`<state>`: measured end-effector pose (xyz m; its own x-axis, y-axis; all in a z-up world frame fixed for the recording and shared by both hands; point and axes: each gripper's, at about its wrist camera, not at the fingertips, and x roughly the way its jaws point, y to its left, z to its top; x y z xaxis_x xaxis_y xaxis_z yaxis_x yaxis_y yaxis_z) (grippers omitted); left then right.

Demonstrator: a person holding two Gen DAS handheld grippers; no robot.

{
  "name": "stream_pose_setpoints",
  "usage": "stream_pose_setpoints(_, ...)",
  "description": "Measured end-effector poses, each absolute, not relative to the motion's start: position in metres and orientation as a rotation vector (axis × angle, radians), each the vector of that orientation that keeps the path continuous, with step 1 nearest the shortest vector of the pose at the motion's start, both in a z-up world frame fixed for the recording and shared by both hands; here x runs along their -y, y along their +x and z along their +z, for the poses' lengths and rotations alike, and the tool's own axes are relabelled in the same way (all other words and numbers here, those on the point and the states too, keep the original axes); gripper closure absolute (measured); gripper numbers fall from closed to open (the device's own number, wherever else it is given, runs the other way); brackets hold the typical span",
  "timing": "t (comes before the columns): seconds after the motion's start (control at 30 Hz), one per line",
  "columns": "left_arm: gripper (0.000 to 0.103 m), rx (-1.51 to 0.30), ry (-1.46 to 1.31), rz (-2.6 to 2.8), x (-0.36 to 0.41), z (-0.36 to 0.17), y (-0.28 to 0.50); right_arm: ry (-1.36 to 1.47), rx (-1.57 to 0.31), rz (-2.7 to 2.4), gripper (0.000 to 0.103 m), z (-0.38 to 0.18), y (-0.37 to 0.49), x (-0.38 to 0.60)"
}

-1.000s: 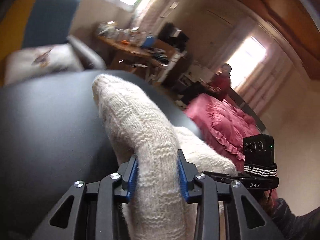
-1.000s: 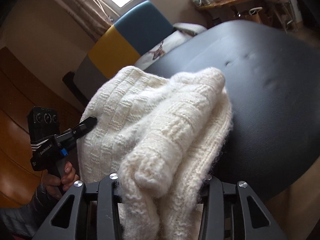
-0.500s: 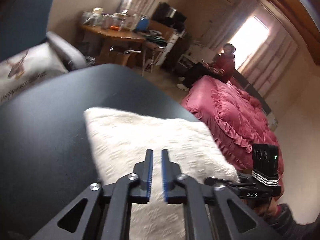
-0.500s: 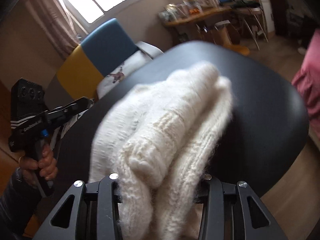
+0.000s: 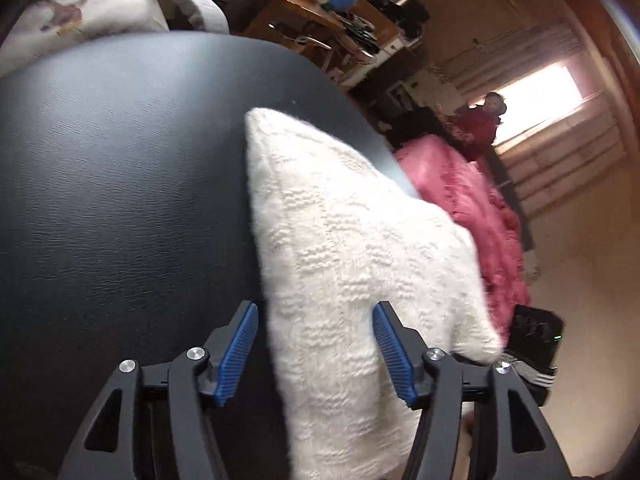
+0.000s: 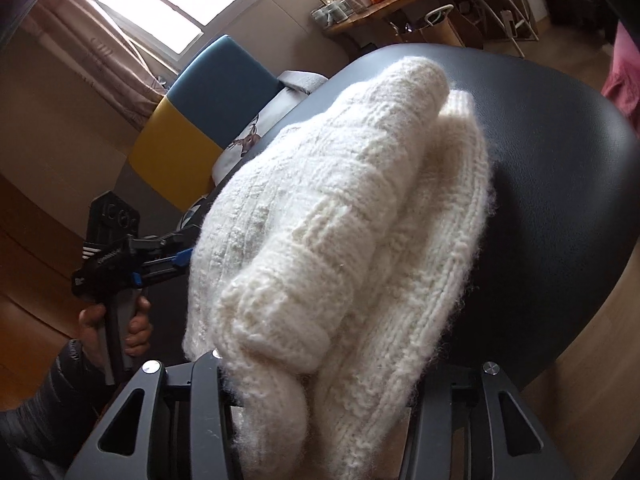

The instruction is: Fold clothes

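A cream knitted sweater (image 5: 352, 248) lies folded on the round black table (image 5: 120, 160), its near corner hanging toward me. My left gripper (image 5: 316, 344) is open, its blue pads (image 5: 240, 344) standing on either side of the sweater's near edge without pressing it. In the right wrist view the thick folded roll of the sweater (image 6: 344, 208) fills the right gripper (image 6: 312, 392), which is shut on it; its pads are hidden under the wool. The left gripper (image 6: 176, 264) shows there at the sweater's left edge, held by a hand (image 6: 136, 328).
A blue and yellow armchair (image 6: 200, 120) with a printed cushion (image 5: 80, 16) stands behind the table. A cluttered wooden desk (image 6: 392, 0) is at the back. A pink bed (image 5: 472, 200) lies to the right, with a person in red (image 5: 484, 120) sitting beyond it.
My left gripper let go of the knitted sleeve, closed briefly on nothing, and now stands open around the sweater's edge. The right gripper keeps its hold and has swung the roll over the table.
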<state>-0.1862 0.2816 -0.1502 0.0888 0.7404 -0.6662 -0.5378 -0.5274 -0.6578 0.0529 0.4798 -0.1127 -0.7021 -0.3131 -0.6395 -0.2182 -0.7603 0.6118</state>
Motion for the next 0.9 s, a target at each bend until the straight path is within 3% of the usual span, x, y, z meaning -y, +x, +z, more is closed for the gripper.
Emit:
stream_pose_setpoints(0.1,0.037,0.198,-1.394,1.59,-0.292,-0.161,-0.184,1.191,1.06,-2.637,0.056,-0.116,0.052,-0.481)
stream_pose_setpoints(0.23,0.061,0.133,-1.263,1.636,-0.307,-0.142,-0.165,1.204,1.004,-2.663,0.055,-0.114,0.049,-0.478)
stream_pose_setpoints(0.3,0.065,0.133,-1.186,1.628,-0.314,-0.121,-0.159,1.226,0.919,-2.73,0.055,-0.106,0.048,-0.475)
stream_pose_setpoints(0.37,0.065,0.122,-1.109,1.614,-0.322,-0.102,-0.156,1.216,0.843,-2.807,0.055,-0.092,0.048,-0.479)
stream_pose_setpoints(0.5,0.065,-0.037,-1.191,1.68,-0.341,-0.124,-0.165,1.248,0.78,-2.882,0.056,-0.082,0.048,-0.494)
stream_pose_setpoints(0.57,0.058,-0.091,-1.23,1.724,-0.342,-0.139,-0.17,1.303,0.828,-2.873,0.053,-0.095,0.047,-0.502)
stream_pose_setpoints(0.67,0.056,-0.147,-1.2,1.791,-0.337,-0.132,-0.168,1.249,0.956,-2.838,0.045,-0.108,0.051,-0.512)
stream_pose_setpoints(0.73,0.056,-0.202,-1.18,1.821,-0.334,-0.125,-0.163,1.221,1.012,-2.835,0.032,-0.113,0.054,-0.515)
stream_pose_setpoints(0.9,0.056,-0.245,-1.129,1.92,-0.313,-0.101,-0.141,1.166,1.084,-2.848,0.03,-0.109,0.065,-0.522)
